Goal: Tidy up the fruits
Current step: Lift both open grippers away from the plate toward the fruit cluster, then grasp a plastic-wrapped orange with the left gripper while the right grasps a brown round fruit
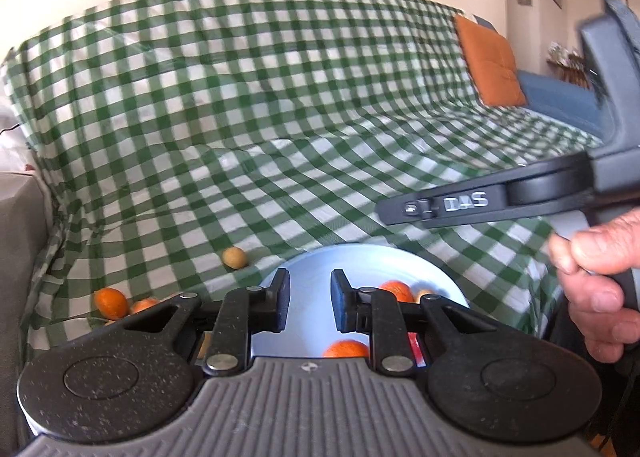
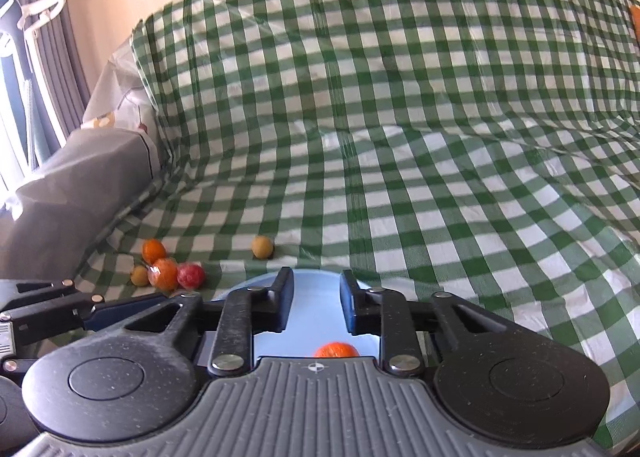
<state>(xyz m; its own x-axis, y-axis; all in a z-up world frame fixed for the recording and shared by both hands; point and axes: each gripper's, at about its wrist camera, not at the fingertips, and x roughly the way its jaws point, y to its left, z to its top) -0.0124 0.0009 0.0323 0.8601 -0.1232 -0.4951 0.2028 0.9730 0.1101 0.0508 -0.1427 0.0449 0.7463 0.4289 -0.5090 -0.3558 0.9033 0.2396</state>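
Left gripper (image 1: pixel 310 299): open, nothing between the blue-padded fingers (image 1: pixel 280 299); above the light blue plate (image 1: pixel 440 277).
Right gripper (image 2: pixel 316 299): also open, nothing held; above the same plate (image 2: pixel 312 281), close to its near part. In the left wrist view seen from the side at the right edge (image 1: pixel 404 211), blurred, held by a bare hand (image 1: pixel 596 277).
Plate: light blue, round, on the green-and-white checked cloth (image 1: pixel 280 117); mostly covered by the two grippers in both views.
Fruits on plate: one orange fruit (image 1: pixel 346 349) at the near part, just at the gripper body; a second orange fruit (image 1: pixel 396 291) farther right behind the right finger, with a small pale piece (image 1: pixel 425 293) just beside it, too hidden to name. In the right wrist view only one orange fruit (image 2: pixel 336 350) in sight.
Fruits off plate: a cluster at the left on the cloth, near the grey armrest (image 2: pixel 72 185): an orange fruit (image 2: pixel 154 251) at the back, an orange one in clear wrap (image 2: pixel 164 274), a red one in wrap (image 2: pixel 191 276) touching it, a small yellow-green one (image 2: pixel 140 275) at the left.
Single fruit: a pale yellow round one (image 2: pixel 262 246) alone on the cloth, apart from the cluster, just beyond the plate rim; in the left wrist view at (image 1: pixel 235 258).
Background: an orange cushion (image 1: pixel 490 61) far at the right on the covered sofa.
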